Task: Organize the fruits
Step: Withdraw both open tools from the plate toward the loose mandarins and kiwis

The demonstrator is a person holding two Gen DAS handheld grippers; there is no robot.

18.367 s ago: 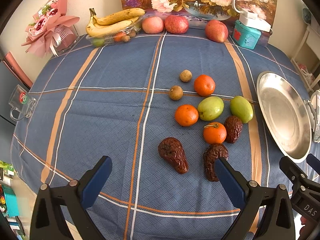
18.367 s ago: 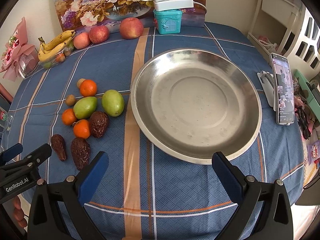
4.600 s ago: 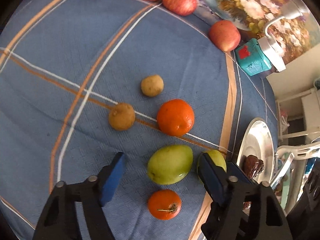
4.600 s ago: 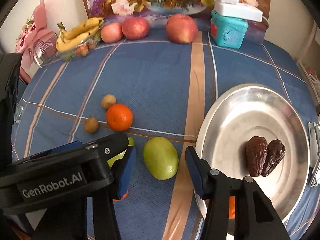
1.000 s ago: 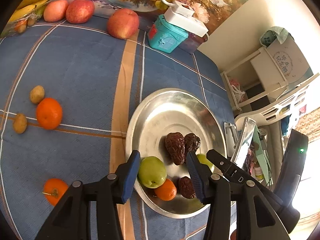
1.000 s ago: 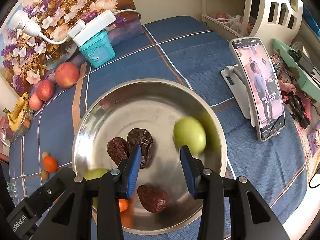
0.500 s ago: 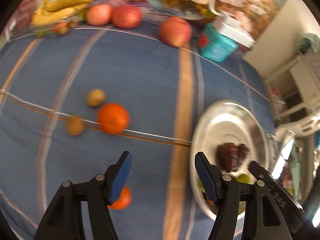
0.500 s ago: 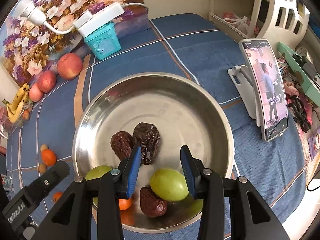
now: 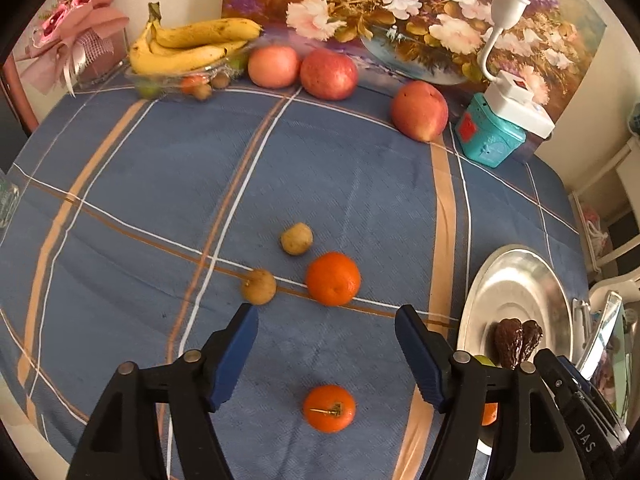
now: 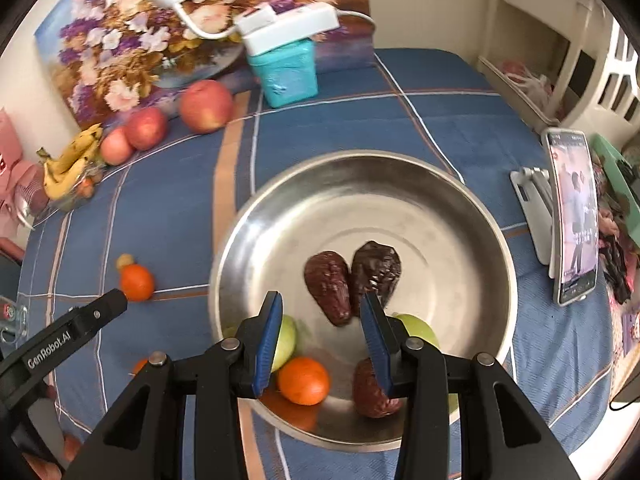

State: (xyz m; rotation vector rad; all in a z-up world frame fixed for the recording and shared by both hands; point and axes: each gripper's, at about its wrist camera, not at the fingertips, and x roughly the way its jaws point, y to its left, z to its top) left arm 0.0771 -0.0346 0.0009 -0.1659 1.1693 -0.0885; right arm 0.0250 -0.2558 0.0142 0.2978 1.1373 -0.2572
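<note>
My left gripper (image 9: pixel 325 356) is open and empty above the blue tablecloth. One orange (image 9: pixel 329 408) lies between and below its fingers, another orange (image 9: pixel 333 278) just beyond, with two small brown fruits (image 9: pixel 296 239) (image 9: pixel 258 287) to the left. My right gripper (image 10: pixel 320 340) is open and empty over the near side of the steel plate (image 10: pixel 400 200). The plate holds two dark dates (image 10: pixel 330 286) (image 10: pixel 376 270), a third date (image 10: pixel 370 390), two green fruits (image 10: pixel 285 340) (image 10: pixel 418 330) and an orange (image 10: pixel 304 380).
Along the back stand apples (image 9: pixel 329 73) (image 9: pixel 419 111), a banana bunch on a clear tray (image 9: pixel 192 46), a teal box (image 9: pixel 490 138) with a white power strip, and a flower painting. A phone on a stand (image 10: pixel 572 216) is right of the plate. A pink bouquet (image 9: pixel 68 40) is at the far left.
My left gripper has swung left from the plate, back over the loose oranges, and opened wider. The green fruit dropped by my right gripper has rolled to the plate's near rim.
</note>
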